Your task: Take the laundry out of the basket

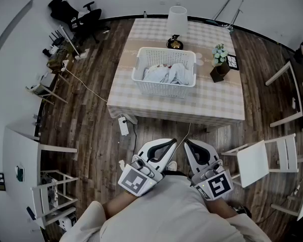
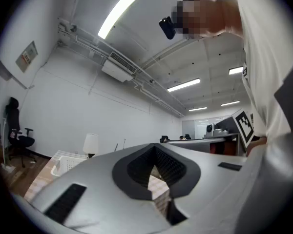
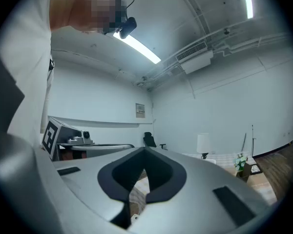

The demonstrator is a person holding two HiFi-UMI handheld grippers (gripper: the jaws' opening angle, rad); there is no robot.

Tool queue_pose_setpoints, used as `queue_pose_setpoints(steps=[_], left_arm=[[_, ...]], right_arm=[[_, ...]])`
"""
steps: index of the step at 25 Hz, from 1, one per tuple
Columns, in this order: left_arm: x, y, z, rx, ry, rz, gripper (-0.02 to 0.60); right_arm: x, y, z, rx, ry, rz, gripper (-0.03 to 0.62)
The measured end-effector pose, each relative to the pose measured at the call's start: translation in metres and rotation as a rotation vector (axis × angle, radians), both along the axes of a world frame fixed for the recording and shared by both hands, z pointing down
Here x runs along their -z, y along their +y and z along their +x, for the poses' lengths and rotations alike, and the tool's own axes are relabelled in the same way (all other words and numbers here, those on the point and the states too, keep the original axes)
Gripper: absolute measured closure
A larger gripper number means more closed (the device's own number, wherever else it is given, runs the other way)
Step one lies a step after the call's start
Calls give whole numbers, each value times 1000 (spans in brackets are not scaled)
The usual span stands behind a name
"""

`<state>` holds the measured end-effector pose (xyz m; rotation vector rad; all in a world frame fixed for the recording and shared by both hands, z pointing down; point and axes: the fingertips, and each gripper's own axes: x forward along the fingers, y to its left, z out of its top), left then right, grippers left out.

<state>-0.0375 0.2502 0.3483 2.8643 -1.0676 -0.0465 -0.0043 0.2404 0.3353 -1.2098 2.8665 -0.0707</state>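
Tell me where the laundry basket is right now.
In the head view the white basket sits near the middle of the checked table, just in front of the lamp, with the potted flowers to its right.

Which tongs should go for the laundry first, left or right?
Left, marginally. The left tongs and right tongs are both shut, empty, far back; the white lattice plastic basket sits slightly nearer the left.
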Motion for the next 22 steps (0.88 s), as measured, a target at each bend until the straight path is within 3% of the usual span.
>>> queue_pose_setpoints(steps=[10,22], left_arm=[[0,4,4,-21,-1,5,557],[-9,3,41,-9,11,-32,557]], right_arm=[[-6,7,-3,6,-29,-32,576],[-12,2,37,-14,-18,-42,572]])
